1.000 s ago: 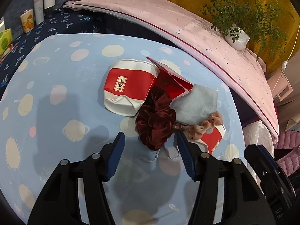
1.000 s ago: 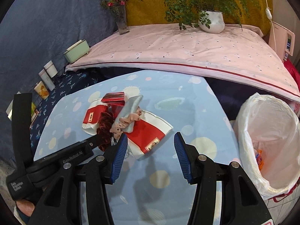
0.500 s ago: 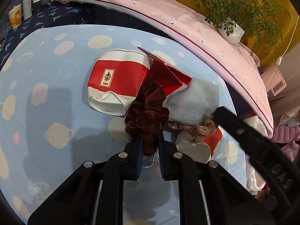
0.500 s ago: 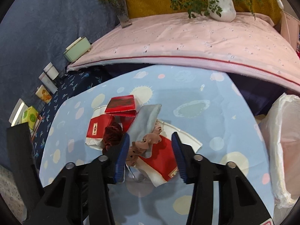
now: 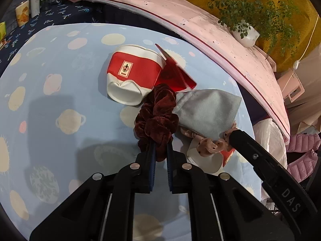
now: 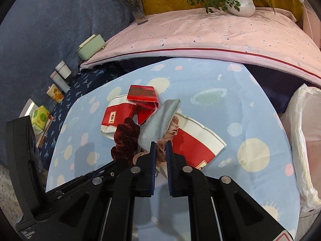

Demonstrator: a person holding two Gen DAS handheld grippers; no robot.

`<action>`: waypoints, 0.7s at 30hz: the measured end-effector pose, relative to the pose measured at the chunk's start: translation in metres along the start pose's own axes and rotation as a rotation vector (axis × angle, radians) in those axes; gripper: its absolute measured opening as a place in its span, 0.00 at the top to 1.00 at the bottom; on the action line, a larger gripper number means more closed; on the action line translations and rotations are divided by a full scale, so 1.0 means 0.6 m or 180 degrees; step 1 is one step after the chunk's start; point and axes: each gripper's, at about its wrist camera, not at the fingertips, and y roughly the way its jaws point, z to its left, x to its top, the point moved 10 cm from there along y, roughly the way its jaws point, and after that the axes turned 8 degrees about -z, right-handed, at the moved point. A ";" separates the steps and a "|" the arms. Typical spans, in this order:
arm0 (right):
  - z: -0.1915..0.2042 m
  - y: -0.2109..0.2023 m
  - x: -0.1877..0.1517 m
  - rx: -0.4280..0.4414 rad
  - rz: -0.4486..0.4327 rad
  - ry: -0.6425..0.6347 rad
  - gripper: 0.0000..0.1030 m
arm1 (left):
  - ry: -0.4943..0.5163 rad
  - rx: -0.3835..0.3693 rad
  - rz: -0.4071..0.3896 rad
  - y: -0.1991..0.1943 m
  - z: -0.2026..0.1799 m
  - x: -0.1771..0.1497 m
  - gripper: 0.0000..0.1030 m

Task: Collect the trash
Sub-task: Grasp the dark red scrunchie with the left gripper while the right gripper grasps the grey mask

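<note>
My left gripper [image 5: 159, 152] pinches the dark red scrunchie [image 5: 157, 118], my right gripper [image 6: 160, 150] the pink scrunchie [image 6: 163, 147]; lifting could drag the grey cloth [image 6: 160, 118] draped over them.

Counted on blue tablecloth [image 6: 230, 108]: 2 crushed red-and-white paper cups [image 6: 117, 115] [image 6: 192, 142]; 2 scrunchies, dark red velvet [image 5: 158, 118], pink dotted [image 5: 208, 143]; 1 red box [image 6: 142, 93]; 1 grey cloth [image 5: 208, 112]. Right edge: 1 white bin bag [image 6: 307, 140].
</note>
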 end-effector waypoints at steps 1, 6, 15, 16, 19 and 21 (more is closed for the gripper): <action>0.000 -0.006 -0.001 0.0011 -0.0014 0.0004 0.91 | 0.0004 -0.0002 -0.0001 -0.004 -0.002 -0.003 0.91; 0.004 -0.044 0.004 0.0071 -0.0127 -0.0002 0.91 | 0.0014 -0.0013 -0.0025 -0.025 -0.013 -0.016 0.91; -0.005 -0.087 -0.002 0.0067 -0.0186 -0.0045 0.89 | 0.0027 -0.0033 -0.0130 -0.068 -0.023 -0.023 0.91; -0.009 -0.087 -0.007 0.0028 -0.0178 -0.0059 0.86 | 0.0022 -0.0030 -0.0131 -0.070 -0.022 -0.024 0.91; -0.018 -0.094 -0.014 -0.0101 -0.0234 -0.0150 0.75 | 0.0003 -0.0008 -0.0128 -0.074 -0.016 -0.027 0.91; -0.017 -0.100 -0.011 -0.0107 -0.0270 -0.0181 0.68 | -0.0014 -0.0002 -0.0121 -0.074 -0.014 -0.029 0.91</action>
